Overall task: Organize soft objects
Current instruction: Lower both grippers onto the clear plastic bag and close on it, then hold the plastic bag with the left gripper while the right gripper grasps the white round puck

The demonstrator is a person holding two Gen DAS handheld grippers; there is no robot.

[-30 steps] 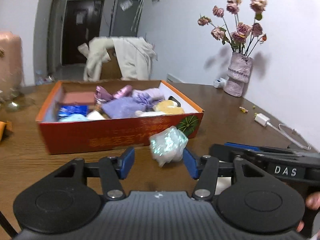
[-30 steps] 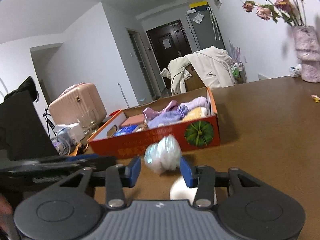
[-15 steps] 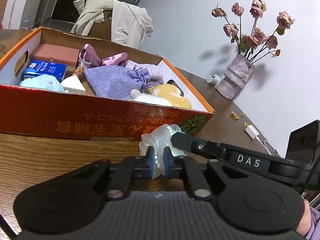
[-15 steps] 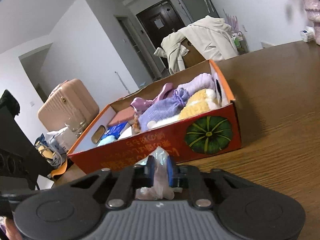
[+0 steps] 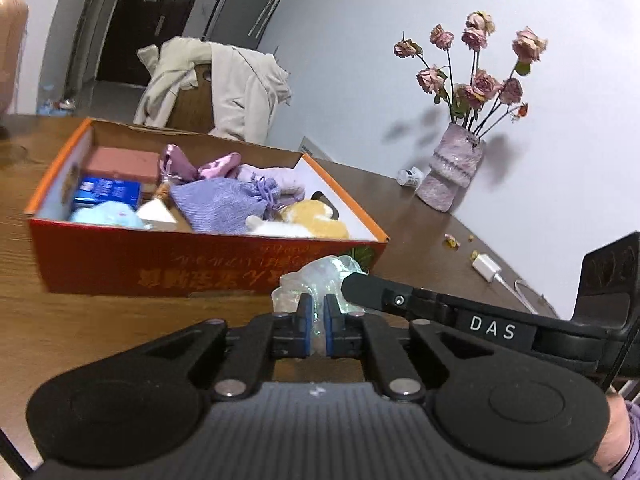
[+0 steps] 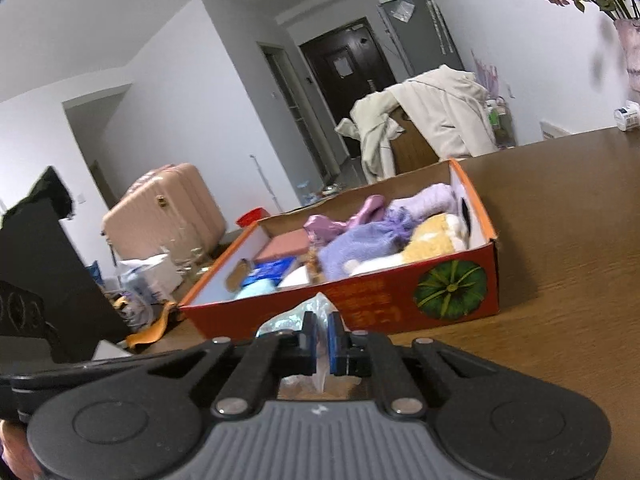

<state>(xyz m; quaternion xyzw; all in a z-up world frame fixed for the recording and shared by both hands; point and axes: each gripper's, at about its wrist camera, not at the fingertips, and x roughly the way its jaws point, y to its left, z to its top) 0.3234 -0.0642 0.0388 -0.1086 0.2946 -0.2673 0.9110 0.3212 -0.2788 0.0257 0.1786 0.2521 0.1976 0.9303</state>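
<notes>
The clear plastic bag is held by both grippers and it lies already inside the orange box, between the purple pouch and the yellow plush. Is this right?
Not quite. Both grippers do pinch the clear plastic bag, but it is outside the orange box, in front of its near wall, as the left wrist view shows. The left gripper and right gripper are shut on it.

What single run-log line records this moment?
left tool: shut on crinkly plastic bag | right tool: shut on same bag | bag: outside orange box, at its near wall | box: holds soft items

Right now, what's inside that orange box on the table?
The orange box holds a lilac drawstring pouch, yellow plush toy, pale blue plush, blue packet and pink block. Anything beneath them is covered.
</notes>
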